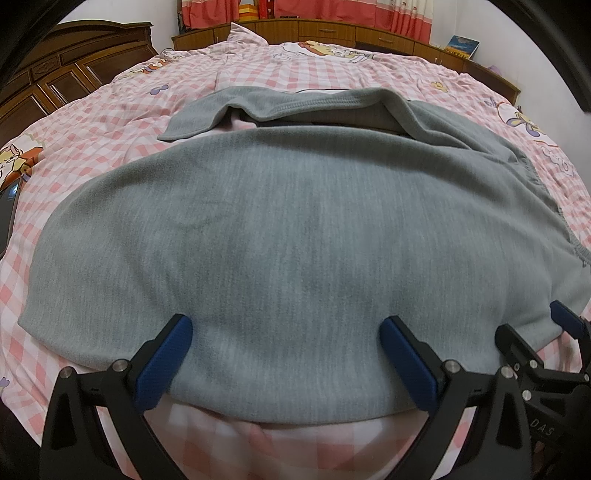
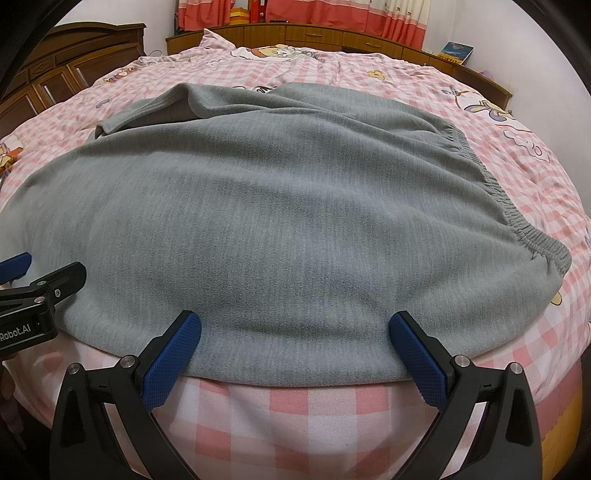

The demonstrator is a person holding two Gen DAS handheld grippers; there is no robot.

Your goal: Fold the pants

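Observation:
Grey fleece pants (image 1: 280, 236) lie spread across the pink checked bed, also in the right wrist view (image 2: 266, 229). The elastic waistband (image 2: 517, 218) is at the right. A leg end (image 1: 207, 118) is folded back at the far side. My left gripper (image 1: 286, 328) is open, its blue fingers resting on the near edge of the pants. My right gripper (image 2: 295, 328) is open too, fingers on the same near edge, to the right of the left one. Neither holds cloth.
The pink checked bedcover (image 2: 332, 424) with cartoon prints covers the bed. A dark wooden wardrobe (image 1: 55, 74) stands at the left. A low wooden cabinet (image 1: 332, 29) and red curtains run along the far wall. A dark device (image 1: 7, 214) lies at the bed's left edge.

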